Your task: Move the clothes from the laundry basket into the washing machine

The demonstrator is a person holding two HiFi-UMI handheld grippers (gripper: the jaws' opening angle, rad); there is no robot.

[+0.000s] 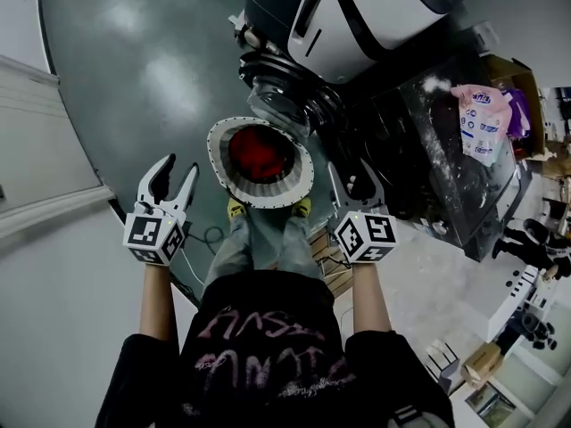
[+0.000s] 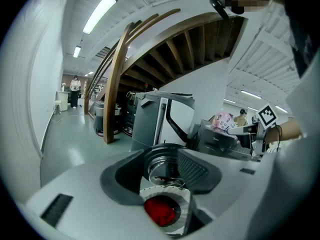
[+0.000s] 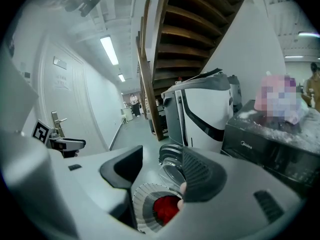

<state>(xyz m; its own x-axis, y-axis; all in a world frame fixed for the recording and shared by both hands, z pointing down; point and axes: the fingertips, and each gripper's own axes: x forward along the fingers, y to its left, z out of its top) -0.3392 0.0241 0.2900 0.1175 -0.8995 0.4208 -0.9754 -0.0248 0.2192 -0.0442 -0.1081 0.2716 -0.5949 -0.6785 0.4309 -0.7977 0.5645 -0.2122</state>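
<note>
Clothes: a red garment [image 1: 259, 152] lies bunched in the bottom of the laundry basket; it is the only piece showing there.
Laundry basket: round, with a pale pleated rim [image 1: 219, 154]. It stands on the floor just beyond the person's yellow shoes [image 1: 235, 209], between the two grippers in the head view.
Washing machine: a white body with a black band [image 1: 357, 16] stands on the far side of the basket. Its round glass door [image 1: 278, 96] is swung open towards the basket and sits just beside the far rim.
Left gripper: the left gripper [image 1: 182, 164] is held above the floor to the left of the basket. Its jaws are spread and grasp nothing. Its own view looks between them at the basket and the door beyond.
Right gripper: the right gripper [image 1: 354, 178] hangs to the right of the basket, close to its rim. Its jaws are parted and grasp nothing, with the red garment showing low between them in its own view.
Right of the scene: a black boxy appliance [image 1: 428, 150] stands beside the washing machine with a pink bag [image 1: 482, 119] on top.
Floor: grey and glossy [image 1: 134, 61].
Background: a wooden staircase [image 2: 165, 44] rises behind the machine, and a standing person [image 2: 75, 86] is far down the corridor.
</note>
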